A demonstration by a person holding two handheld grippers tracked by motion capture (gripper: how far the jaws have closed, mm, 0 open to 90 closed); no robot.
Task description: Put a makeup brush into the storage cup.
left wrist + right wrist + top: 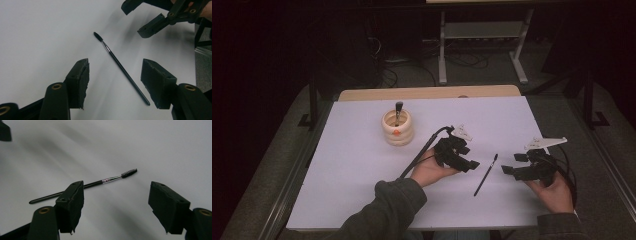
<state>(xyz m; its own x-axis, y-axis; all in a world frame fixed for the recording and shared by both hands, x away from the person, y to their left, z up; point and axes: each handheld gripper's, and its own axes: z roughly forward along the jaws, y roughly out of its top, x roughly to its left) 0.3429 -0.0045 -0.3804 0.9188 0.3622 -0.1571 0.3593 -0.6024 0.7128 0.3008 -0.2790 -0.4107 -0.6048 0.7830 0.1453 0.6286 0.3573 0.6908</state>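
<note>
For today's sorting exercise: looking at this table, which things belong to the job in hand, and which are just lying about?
In the job:
- thin black brush, lying flat on the white table
- left claw, open astride the brush
- right claw, open close by
- cream ringed holder, another brush standing in it

Lying about:
- metal stand behind the table
- floor cables

White table with thin black brush and cream ringed holder
</note>
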